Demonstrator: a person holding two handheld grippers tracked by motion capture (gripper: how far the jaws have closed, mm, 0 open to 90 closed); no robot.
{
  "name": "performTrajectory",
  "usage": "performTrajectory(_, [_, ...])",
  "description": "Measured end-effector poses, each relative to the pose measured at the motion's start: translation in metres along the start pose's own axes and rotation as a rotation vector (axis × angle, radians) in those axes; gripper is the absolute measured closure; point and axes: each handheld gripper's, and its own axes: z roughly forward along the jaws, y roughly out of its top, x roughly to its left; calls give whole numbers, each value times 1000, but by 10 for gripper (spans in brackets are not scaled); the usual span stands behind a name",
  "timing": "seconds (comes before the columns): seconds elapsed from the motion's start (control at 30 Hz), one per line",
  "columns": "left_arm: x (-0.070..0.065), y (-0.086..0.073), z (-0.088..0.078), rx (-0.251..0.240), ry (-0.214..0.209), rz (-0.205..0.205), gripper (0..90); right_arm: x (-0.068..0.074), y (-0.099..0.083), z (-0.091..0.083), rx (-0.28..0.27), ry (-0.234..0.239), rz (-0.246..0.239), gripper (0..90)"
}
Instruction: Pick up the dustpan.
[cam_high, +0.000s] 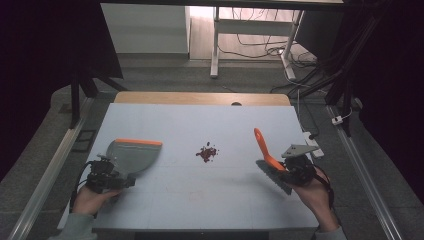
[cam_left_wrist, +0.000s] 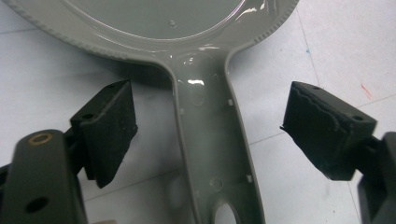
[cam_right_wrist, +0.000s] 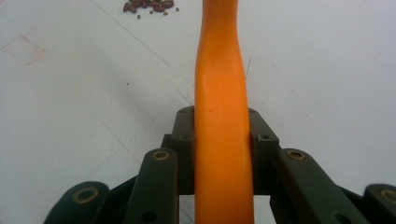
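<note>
Table (cam_high: 200, 200) bearing dustpan (cam_high: 132, 155), beans (cam_high: 207, 152)

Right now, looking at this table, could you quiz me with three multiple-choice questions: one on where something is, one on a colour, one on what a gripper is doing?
1. Where does the small dark pile of bits lie?
A. inside the dustpan
B. on the table between the dustpan and the brush
C. on the floor

2. What colour is the brush's handle?
A. blue
B. green
C. orange

3. How does the left gripper stand at the dustpan's handle?
A. jaws apart, one on each side, not touching
B. clamped on it
C. far from it

Answers: 1 B, the pile sits mid-table between the dustpan and the brush. 2 C, plainly orange. 3 A, gaps show beside both pads.
</note>
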Motion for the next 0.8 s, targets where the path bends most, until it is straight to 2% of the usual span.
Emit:
performTrajectory(0.33, [3,2,10,-11,-25,-38,278,1,0,1,7,-4,0,707])
performTrajectory(0.8, [10,2,10,-52,-38,-101,484,1,-1,4,11,-5,-6,707])
